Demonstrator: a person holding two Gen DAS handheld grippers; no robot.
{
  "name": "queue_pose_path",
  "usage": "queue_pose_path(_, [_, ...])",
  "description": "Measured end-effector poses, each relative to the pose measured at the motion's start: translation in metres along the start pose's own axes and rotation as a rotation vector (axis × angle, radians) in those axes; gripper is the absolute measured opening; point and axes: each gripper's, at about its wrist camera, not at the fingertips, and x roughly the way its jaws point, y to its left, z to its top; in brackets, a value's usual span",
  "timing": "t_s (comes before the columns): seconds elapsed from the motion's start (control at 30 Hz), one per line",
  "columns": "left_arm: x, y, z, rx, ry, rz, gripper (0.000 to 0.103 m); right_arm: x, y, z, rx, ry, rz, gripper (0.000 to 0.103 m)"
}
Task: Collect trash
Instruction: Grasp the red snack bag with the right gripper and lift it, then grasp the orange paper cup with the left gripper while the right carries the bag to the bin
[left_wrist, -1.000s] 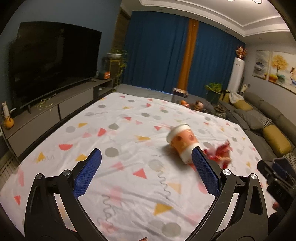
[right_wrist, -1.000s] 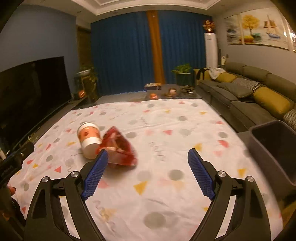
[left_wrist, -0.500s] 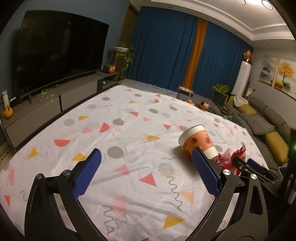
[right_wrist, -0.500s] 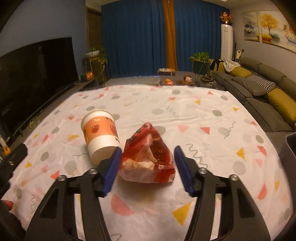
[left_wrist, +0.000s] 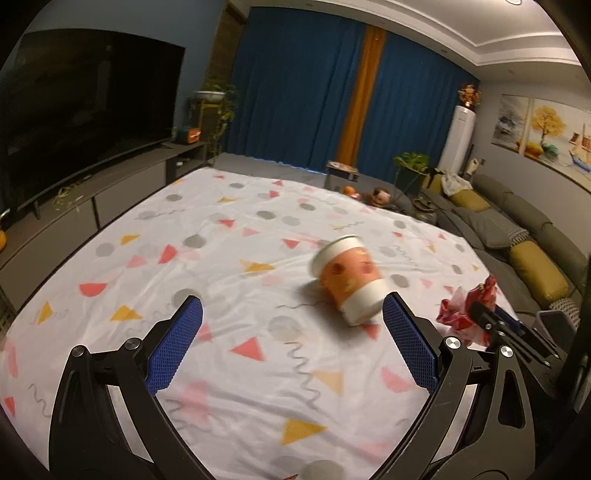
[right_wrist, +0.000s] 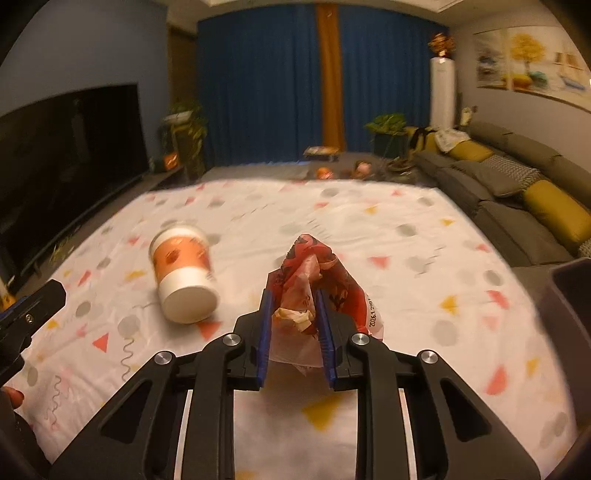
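Note:
An orange and white paper cup lies on its side on the patterned sheet; it also shows in the right wrist view. My left gripper is open, its right finger just beside the cup's base. My right gripper is shut on a crumpled red snack wrapper, which also shows at the right of the left wrist view.
A dark bin stands at the right edge of the sheet. A grey sofa with yellow cushions runs along the right. A TV on a low cabinet stands at the left.
My right gripper closed on the red wrapper, which now hangs between its fingers. The left gripper shifted so the cup sits nearer its right finger.

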Motion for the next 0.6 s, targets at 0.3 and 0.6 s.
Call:
queue_pose_path(0.3, [0.062, -0.057, 0.009, 0.05, 0.071, -0.001, 0.096, -0.031, -0.052, -0.001, 0.075, -0.053, -0.059, 0.024])
queue_pose_path(0.6, [0.119, -0.078, 0.007, 0.097, 0.16, 0.057, 0.082, -0.038, -0.065, -0.006, 0.116, -0.08, -0.036, 0.024])
